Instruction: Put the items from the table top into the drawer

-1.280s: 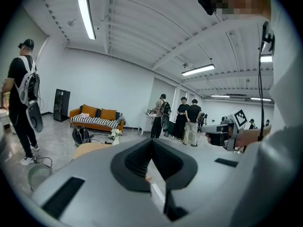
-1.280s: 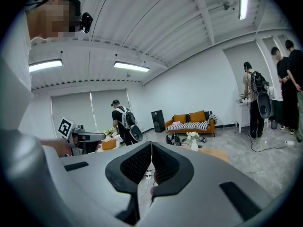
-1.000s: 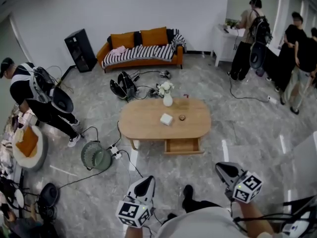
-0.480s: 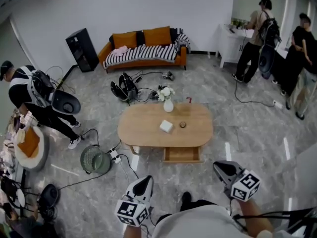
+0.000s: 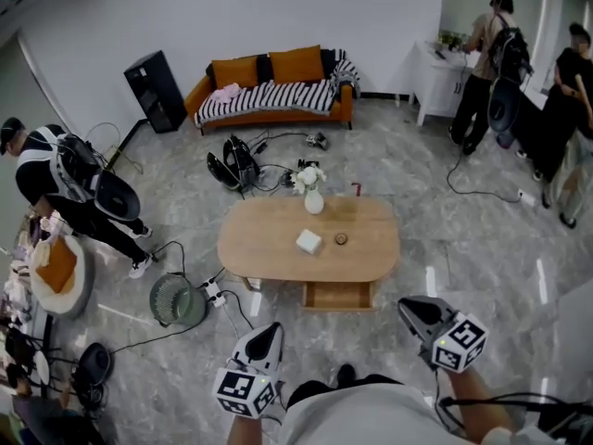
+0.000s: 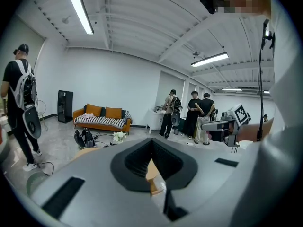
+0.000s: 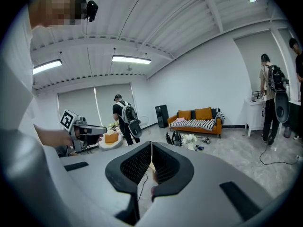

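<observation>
Items for the drawer all sit on the table top, so the job has not really begun. A white box [image 5: 309, 241] lies near the middle of the wooden table [image 5: 259, 239]. A small round thing [image 5: 341, 238] sits just beside the box, on its right. A vase [image 5: 314, 196] with white flowers stands near the far edge.

On your side of the table, the drawer [image 5: 338, 296] is pulled open. From here it looks empty, though it is small in the head view, so you cannot be sure.

Your left gripper [image 5: 271, 328] and your right gripper [image 5: 409, 307] are both well apart from the table, out over the gray floor. Both point toward the table. Each one has its jaws pressed together with nothing between them.

So every step is left, I think. You need to get close, open a gripper, pick up each thing and set it in the drawer.

Farther out there is a fan [image 5: 176, 299] on the floor, an orange sofa [image 5: 273, 86] by the wall, and other people busy at the sides.
</observation>
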Available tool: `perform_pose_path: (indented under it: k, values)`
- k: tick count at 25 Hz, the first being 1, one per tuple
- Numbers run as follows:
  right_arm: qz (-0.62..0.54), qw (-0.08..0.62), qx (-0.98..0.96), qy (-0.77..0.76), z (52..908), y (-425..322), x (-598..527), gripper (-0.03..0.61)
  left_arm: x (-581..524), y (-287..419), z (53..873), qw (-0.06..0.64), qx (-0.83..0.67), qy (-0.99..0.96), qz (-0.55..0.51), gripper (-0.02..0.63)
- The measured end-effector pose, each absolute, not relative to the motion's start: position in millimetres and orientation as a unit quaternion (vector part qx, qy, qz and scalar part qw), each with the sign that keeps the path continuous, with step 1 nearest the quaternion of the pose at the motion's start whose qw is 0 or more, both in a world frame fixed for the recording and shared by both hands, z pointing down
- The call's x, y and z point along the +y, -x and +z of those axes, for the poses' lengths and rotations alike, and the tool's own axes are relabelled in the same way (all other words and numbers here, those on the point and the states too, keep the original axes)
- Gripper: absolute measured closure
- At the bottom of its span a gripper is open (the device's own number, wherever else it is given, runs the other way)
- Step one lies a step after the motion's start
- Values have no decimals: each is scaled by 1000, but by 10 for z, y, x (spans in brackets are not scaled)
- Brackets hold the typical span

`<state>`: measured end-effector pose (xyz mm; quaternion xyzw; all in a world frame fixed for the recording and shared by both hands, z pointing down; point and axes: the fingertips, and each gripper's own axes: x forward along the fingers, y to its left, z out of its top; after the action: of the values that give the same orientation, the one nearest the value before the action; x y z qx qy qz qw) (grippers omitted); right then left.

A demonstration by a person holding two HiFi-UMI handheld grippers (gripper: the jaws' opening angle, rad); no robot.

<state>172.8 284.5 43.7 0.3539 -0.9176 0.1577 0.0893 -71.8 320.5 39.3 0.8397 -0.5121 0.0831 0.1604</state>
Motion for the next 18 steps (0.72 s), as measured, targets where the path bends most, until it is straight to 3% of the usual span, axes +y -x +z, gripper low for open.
perform_pose_path:
  k: [18]
  values:
    - [190,90,-890,-405,704,-1805,2119,543,2261,758,648,174,-480,-853,113,612]
